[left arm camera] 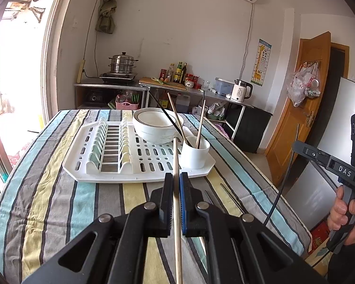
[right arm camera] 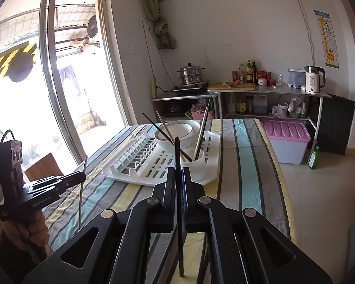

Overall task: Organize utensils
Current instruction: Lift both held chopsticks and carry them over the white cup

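Note:
My left gripper is shut on a light wooden chopstick and holds it upright above the striped table, just in front of the rack. My right gripper is shut on a black chopstick, also upright. A white utensil cup stands on the front right corner of the white dish rack and holds several chopsticks, wooden and black. It also shows in the right wrist view. The left gripper appears at the left of the right wrist view, the right gripper at the right of the left wrist view.
Stacked white bowls sit on the rack behind the cup. Two dark chopsticks lie on the striped cloth right of my left gripper. A pink-lidded bin and a green bottle stand on the floor right of the table.

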Demonstrator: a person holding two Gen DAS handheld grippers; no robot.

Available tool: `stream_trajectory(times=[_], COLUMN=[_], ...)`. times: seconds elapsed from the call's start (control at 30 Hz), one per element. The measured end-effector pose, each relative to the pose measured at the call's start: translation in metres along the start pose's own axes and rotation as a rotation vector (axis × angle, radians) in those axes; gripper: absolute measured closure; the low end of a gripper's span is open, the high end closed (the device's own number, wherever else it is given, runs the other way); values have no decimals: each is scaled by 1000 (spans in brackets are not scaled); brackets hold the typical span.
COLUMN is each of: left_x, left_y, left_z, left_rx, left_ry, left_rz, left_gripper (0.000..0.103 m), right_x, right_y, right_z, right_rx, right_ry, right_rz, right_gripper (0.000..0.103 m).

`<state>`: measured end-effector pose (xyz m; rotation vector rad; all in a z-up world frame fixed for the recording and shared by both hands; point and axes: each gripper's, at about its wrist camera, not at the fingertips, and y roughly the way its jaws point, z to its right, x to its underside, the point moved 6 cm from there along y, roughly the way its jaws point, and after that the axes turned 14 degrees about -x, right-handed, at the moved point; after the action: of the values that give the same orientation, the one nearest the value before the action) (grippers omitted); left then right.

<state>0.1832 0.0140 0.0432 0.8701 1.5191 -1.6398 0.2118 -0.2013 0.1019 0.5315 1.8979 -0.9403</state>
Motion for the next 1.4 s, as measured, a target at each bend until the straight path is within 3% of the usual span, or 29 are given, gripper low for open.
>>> stream_trajectory(times=[0.3,0.77,1.1,1.4], left_x=[3,-9,-52,-105], left_y=[12,-2,5,45], left_z=[5,9,35,64], left_rx=[21,64,79,90], left_ry=[2,13,84,94], left_rz=[-38,-24,9,7], left_gripper=[97,97,97,97], right_x=[1,-7,-47,-92], right_y=[-1,-5,1,21], right_z=[-2,-1,3,21], right_rx=[0,4,10,14], right_ry=[-13,-19,-40,-41], right_rz=[-9,9,62,105], right_gripper=[98,98,99,99])
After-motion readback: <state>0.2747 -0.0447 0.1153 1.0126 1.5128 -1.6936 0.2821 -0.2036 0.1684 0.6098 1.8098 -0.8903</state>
